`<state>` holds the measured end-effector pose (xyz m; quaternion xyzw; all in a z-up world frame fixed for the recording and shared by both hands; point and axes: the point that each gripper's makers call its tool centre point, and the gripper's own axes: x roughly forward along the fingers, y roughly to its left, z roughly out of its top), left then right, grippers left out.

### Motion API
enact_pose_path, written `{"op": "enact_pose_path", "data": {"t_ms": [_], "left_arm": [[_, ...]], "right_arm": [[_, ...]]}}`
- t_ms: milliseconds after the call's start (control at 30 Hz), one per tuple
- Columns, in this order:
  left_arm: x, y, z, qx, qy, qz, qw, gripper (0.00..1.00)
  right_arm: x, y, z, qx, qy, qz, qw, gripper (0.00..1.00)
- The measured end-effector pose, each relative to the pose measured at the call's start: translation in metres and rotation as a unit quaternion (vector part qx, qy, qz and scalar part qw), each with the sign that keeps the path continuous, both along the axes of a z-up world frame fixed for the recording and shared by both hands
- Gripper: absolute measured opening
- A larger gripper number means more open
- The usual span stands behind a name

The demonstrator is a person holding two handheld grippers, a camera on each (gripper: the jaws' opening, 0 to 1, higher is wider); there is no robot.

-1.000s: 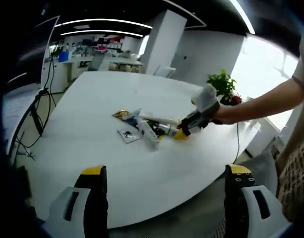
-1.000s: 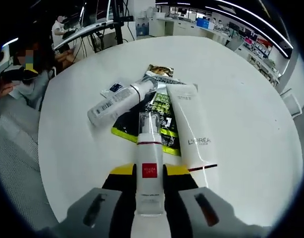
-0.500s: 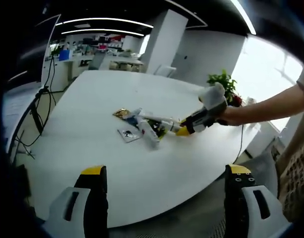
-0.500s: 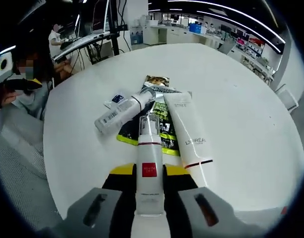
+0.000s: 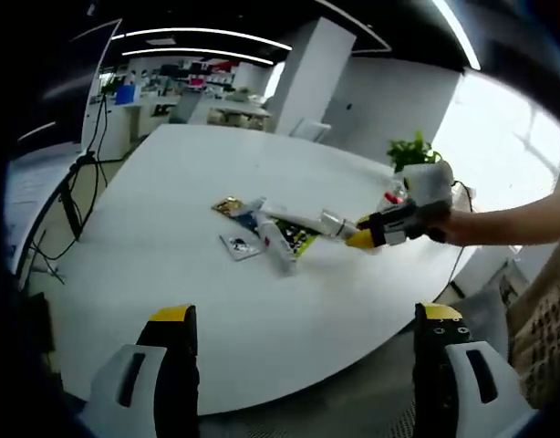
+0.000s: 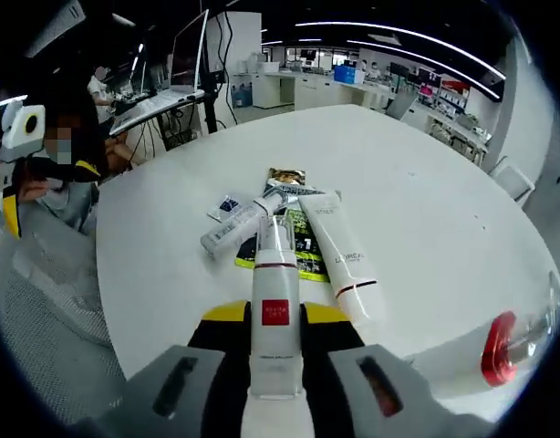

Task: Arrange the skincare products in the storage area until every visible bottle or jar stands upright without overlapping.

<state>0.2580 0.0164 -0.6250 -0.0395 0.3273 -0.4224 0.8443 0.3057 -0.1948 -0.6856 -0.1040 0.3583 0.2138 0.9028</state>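
This is an open-plan office; long strip lights [image 5: 202, 53] cross the dark ceiling at the top of the frame; desks with monitors [image 6: 187, 50] stand at the upper left; a large round white bench [image 5: 152, 237] fills the middle; a potted plant [image 5: 409, 151] stands by the bright window at the right.

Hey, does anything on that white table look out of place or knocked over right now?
Yes. The white tube and the grey bottle lie flat, overlapping sachets. The right tool holds a pump bottle lengthwise.
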Motion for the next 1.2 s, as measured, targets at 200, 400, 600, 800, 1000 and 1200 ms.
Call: {"op": "enact_pose_path", "data": {"t_ms": [200, 400, 600, 800, 1000, 1200], "left_arm": [[-0.002, -0.009, 0.014, -0.014, -0.001, -0.004, 0.9999, 0.95], [-0.004, -0.025, 0.033, -0.054, 0.006, -0.003, 0.9985, 0.95], [-0.006, -0.045, 0.052, -0.099, 0.021, -0.001, 0.9949, 0.95], [-0.016, -0.076, 0.085, -0.187, 0.060, -0.006, 0.9806, 0.92], [-0.031, -0.113, 0.098, -0.218, 0.083, -0.045, 0.9714, 0.81], [-0.039, -0.139, 0.103, -0.231, 0.098, -0.065, 0.9659, 0.71]], "right_arm": [[-0.015, 0.007, 0.018, 0.025, -0.033, -0.020, 0.9990, 0.20], [-0.031, 0.012, 0.038, 0.044, -0.065, -0.037, 0.9962, 0.20], [-0.046, 0.022, 0.069, 0.068, -0.114, -0.052, 0.9898, 0.20], [-0.062, 0.032, 0.089, 0.081, -0.142, -0.063, 0.9845, 0.20], [-0.079, 0.036, 0.115, 0.098, -0.178, -0.083, 0.9757, 0.20], [-0.096, 0.040, 0.139, 0.095, -0.208, -0.086, 0.9696, 0.20]]}}
